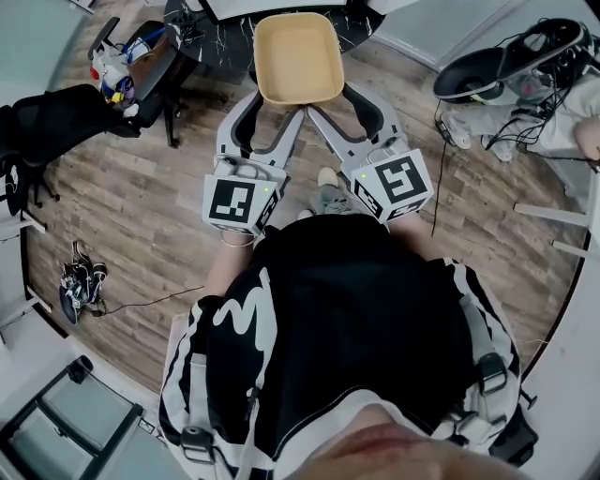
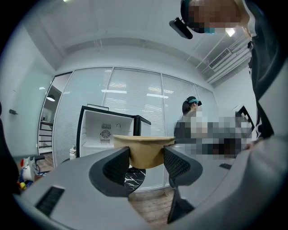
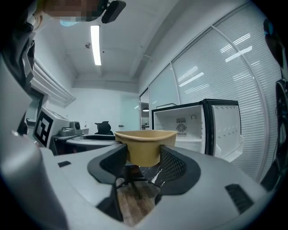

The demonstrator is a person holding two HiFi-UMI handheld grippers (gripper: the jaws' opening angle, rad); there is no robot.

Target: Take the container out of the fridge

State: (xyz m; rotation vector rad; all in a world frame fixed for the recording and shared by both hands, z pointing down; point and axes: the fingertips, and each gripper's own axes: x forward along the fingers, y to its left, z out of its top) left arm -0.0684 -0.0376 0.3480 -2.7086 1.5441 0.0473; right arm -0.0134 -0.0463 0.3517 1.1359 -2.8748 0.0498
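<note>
Container [image 1: 298,58], tan, shallow and open at the top, is held in the air, level, between both claws and clear of the fridge. At the container's near-left corner, the left claw [image 2: 145,162] is clamped on it, both pads pressed against its tan wall below the rim. At the container's near-right corner, the right claw [image 3: 141,164] grips it the same way, with the wall caught between its ribbed pads. Under the container's far edge lies a dark marbled table [image 1: 192,28], and under its near edge the wood floor [image 1: 150,187]. Behind the container, well apart from it, stands the fridge [image 3: 193,126], its door swung open and its inside white.
</note>
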